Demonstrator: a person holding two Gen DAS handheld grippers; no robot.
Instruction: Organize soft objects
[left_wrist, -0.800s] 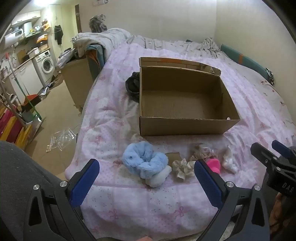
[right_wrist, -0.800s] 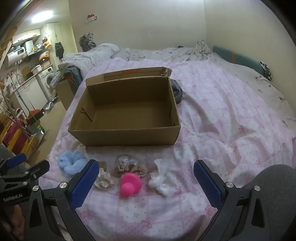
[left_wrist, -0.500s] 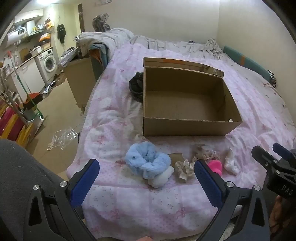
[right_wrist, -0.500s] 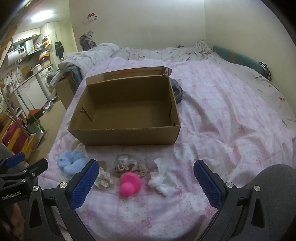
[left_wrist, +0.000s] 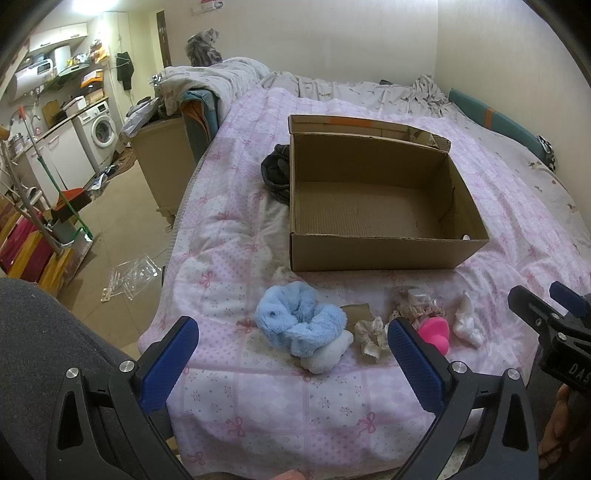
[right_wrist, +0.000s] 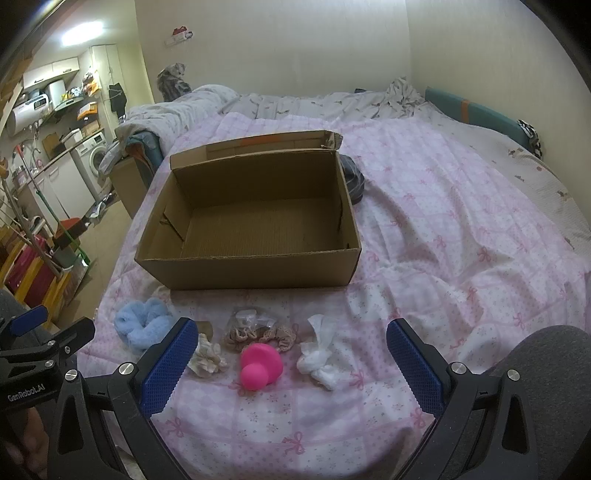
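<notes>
Left gripper (left_wrist: 291, 354): jaws wide apart, empty; best lowered squarely over the blue fluffy scrunchie (left_wrist: 299, 325).
Right gripper (right_wrist: 291, 354): fingers apart, empty.
Cardboard box (right_wrist: 247, 273): empty.

Only two readable texts, both in white letters on black gripper bodies. "GenRobot.AI" on the left gripper (right_wrist: 48, 332), at the left edge of the right wrist view. "DAS" on the right gripper (left_wrist: 546, 306), at the right edge of the left wrist view, cut off by the frame edge, so the rest of the word unreadable. Small display on a white appliance (right_wrist: 35, 101) on the far kitchen shelf too blurred to read. No readable print on the box (right_wrist: 251, 266).
</notes>
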